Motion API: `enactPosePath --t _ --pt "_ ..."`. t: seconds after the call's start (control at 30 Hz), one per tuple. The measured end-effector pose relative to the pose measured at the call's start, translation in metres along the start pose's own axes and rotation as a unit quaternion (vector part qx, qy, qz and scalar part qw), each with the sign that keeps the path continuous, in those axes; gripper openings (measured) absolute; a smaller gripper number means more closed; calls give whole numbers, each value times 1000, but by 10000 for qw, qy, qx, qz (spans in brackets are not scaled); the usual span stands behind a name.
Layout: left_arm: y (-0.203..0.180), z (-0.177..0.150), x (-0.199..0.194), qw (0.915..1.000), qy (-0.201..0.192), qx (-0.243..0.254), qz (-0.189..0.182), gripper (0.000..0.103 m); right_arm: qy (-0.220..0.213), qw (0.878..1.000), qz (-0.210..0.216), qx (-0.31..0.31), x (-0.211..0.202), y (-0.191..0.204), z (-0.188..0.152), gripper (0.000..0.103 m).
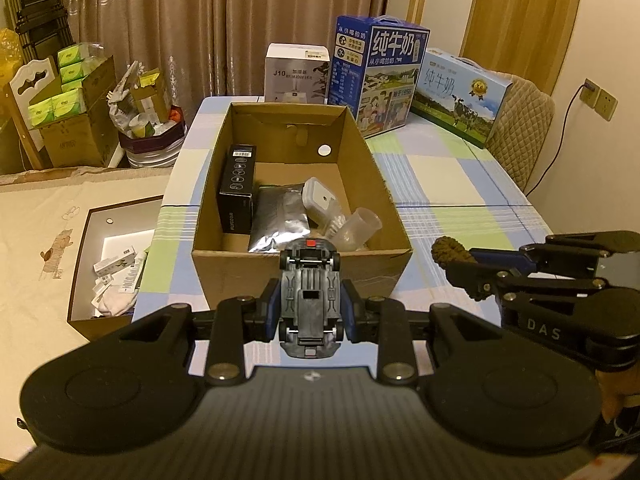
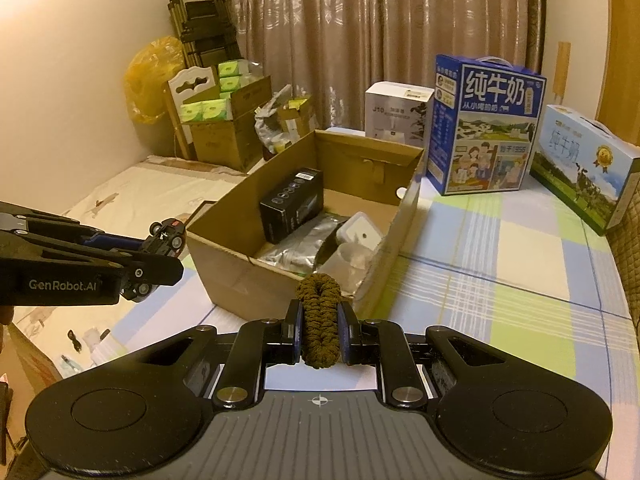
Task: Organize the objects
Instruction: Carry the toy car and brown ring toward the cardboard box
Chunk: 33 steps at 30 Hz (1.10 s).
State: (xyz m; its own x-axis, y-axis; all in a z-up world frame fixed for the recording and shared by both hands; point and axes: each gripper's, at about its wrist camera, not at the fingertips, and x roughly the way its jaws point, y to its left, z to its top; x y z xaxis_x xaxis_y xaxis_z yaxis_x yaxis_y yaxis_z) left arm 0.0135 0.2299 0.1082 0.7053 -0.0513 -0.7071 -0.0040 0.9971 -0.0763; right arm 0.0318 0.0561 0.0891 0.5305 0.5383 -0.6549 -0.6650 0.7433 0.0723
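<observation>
1. A table [image 1: 460, 184] under a checked cloth carries an open cardboard box [image 1: 300, 268] near its left edge.
2. Two milk cartons [image 2: 486, 128] and a white humidifier box [image 1: 296, 72] stand at the far end.
3. Inside the cardboard box lie a black box [image 1: 237, 188], a silver pouch [image 1: 278, 216] and a clear container [image 1: 320, 200].
4. The left gripper [image 1: 310, 304] is clenched on a toy car [image 1: 310, 300], underside up, just before the box's near wall.
5. The right gripper [image 2: 320, 328], to its right, grasps a brown braided loop [image 2: 319, 320].
</observation>
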Motion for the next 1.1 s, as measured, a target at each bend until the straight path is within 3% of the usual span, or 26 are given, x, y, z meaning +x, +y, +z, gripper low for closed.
enactPosePath --t 1.1 --pt "20 10 14 10000 -8 55 -13 26 53 10000 -20 -6 20 6 9 15"
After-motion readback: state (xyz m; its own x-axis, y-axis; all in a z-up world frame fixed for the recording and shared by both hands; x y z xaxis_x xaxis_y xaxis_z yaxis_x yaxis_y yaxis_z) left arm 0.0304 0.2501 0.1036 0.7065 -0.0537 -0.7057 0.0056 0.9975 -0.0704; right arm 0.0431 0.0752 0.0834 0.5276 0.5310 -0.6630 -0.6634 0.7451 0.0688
